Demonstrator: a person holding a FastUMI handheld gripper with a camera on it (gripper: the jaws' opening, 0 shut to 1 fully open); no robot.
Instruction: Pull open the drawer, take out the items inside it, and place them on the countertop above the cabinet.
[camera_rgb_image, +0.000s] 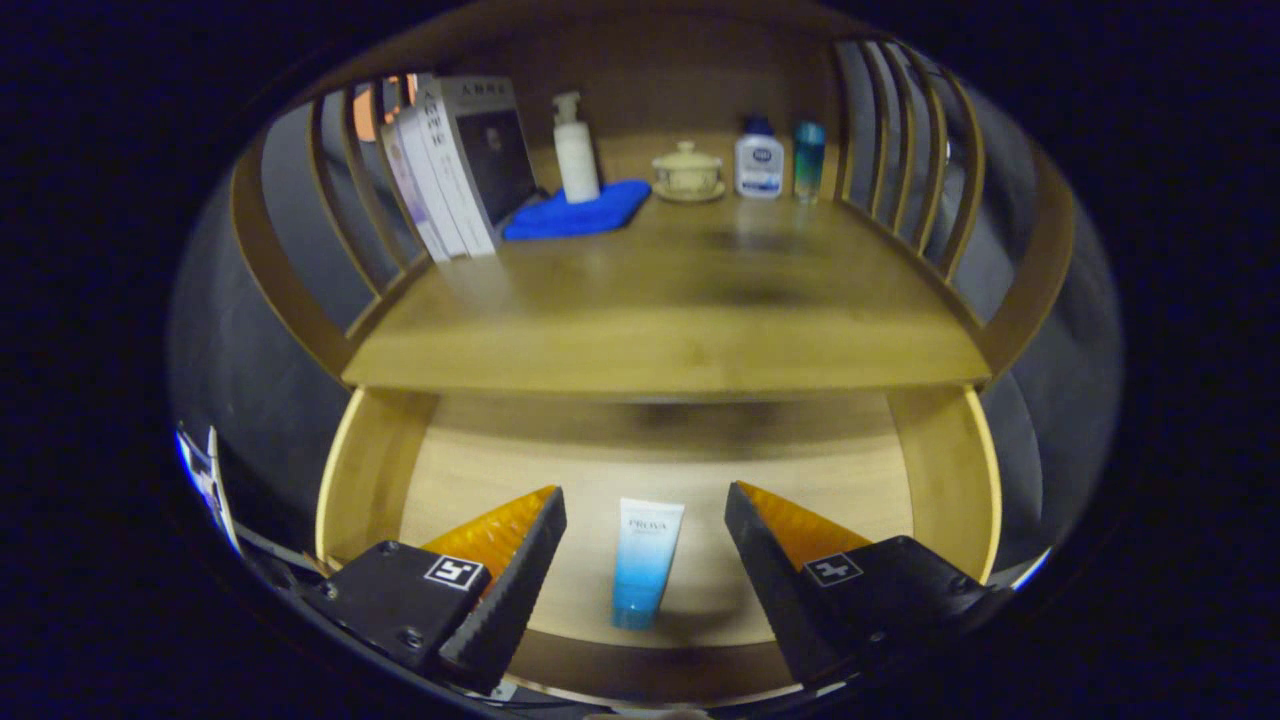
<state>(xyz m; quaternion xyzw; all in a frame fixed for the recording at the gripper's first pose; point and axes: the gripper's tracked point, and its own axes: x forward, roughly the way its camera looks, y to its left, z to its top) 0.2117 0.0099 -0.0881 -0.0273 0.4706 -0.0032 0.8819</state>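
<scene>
A wooden cabinet with slatted sides is seen against the dark booth, its countertop (660, 320) lit from above and its drawer (360, 480) pulled open beneath. The gripper (645, 520) is held over the drawer with its two fingers spread wide apart, and nothing is pressed between them. The tube (645, 565), white at one end and blue at the other, is lying flat on the drawer floor, framed between the fingers but touched by neither. No other item can be made out on the visible part of the drawer floor; the stretch under the countertop is shaded and cannot be judged. Beyond the tube and above it, the countertop is already occupied along its back: books (450, 170) leaning beside a pump bottle (575, 150) that stands on a blue cloth (580, 212), then a lidded cup (687, 172), a white bottle (758, 160) and a teal bottle (809, 158). The open drawer suggests that the grasp of the tube is next. A slip is likely if the fingers are closed on the tube's rounded body off-centre, since it would be squeezed out sideways. The countertop's front edge overhangs the drawer, so the tube could be knocked loose against it if lifted too steeply.
</scene>
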